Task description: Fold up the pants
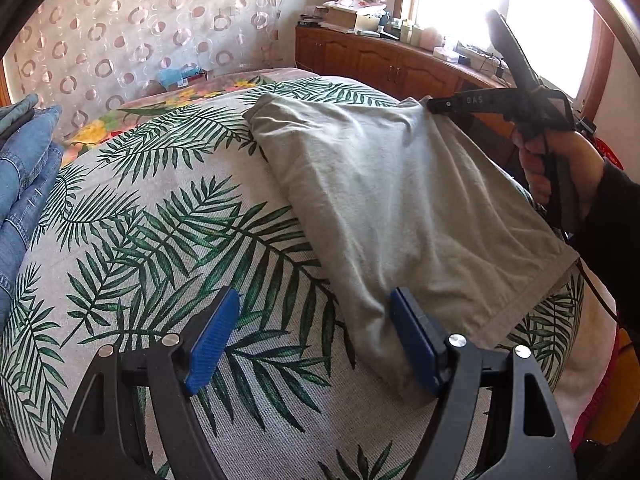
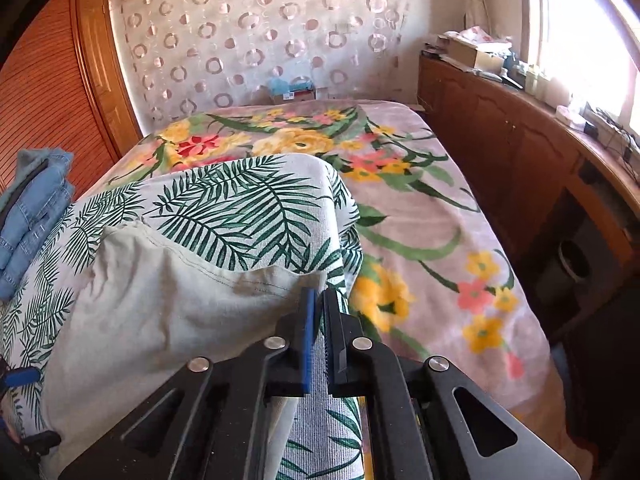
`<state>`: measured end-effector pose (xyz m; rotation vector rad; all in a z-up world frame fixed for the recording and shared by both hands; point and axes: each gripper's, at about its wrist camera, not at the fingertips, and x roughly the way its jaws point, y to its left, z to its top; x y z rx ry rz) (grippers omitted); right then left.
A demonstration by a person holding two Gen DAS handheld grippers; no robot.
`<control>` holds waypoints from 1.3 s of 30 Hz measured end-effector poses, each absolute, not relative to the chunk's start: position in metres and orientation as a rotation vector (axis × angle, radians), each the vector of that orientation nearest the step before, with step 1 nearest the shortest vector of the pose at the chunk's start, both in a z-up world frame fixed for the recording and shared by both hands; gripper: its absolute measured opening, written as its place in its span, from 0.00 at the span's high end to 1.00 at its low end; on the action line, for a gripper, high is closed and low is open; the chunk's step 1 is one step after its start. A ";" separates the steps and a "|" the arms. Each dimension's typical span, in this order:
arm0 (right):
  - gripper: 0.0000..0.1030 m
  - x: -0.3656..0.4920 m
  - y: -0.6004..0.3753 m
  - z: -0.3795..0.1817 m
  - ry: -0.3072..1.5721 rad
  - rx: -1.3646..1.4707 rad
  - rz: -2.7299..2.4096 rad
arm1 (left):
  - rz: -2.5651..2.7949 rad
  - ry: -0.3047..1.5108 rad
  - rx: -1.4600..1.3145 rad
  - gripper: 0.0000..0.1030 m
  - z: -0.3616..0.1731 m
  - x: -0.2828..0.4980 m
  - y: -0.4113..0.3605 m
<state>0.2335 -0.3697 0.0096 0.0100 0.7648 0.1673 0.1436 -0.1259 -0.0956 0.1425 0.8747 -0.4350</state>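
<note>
While pants point(image 1: 384, 200) lie already folded short on bed point(image 1: 160, 240), right tool point(image 2: 319, 304) pinches corner at 1 o'clock; left tool point(image 1: 312, 340) wide, empty; one fold probably left.

Leaf-print cloth point(image 1: 168, 240) over floral bed point(image 2: 420, 208); grey pants point(image 1: 392, 208), jeans point(image 1: 24, 168) atop

This is a bedroom in a home. A bed point(image 2: 440, 208) fills the middle, spread with a flowered blanket point(image 2: 304, 140) and, over it, a palm-leaf cloth point(image 1: 160, 216). At twelve o'clock hangs a sheer curtain point(image 2: 260, 28) patterned with rings. At two o'clock a bright window point(image 2: 580, 28) stands above low wooden cabinets point(image 2: 500, 148) cluttered with boxes and bottles. At nine o'clock there is a slatted wooden door point(image 2: 44, 92) and folded jeans point(image 1: 24, 168).
</note>
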 end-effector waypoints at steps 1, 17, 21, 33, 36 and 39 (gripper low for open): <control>0.95 0.234 -0.369 0.009 0.770 0.008 0.157 | -0.435 0.874 0.142 0.24 -0.095 0.143 -0.126; 0.72 0.119 -0.357 0.020 0.744 -0.036 0.261 | -0.434 0.874 0.143 0.24 -0.096 0.143 -0.125; 0.72 0.085 -0.358 0.014 0.757 -0.033 0.278 | -0.433 0.874 0.146 0.24 -0.096 0.143 -0.125; 0.72 0.037 -0.370 0.012 0.782 0.008 0.296 | -0.432 0.874 0.147 0.24 -0.096 0.143 -0.126; 0.72 0.031 -0.368 0.016 0.785 0.005 0.301 | -0.432 0.874 0.147 0.24 -0.096 0.143 -0.126; 0.72 0.026 -0.368 0.017 0.783 0.023 0.309 | -0.432 0.874 0.147 0.24 -0.096 0.143 -0.126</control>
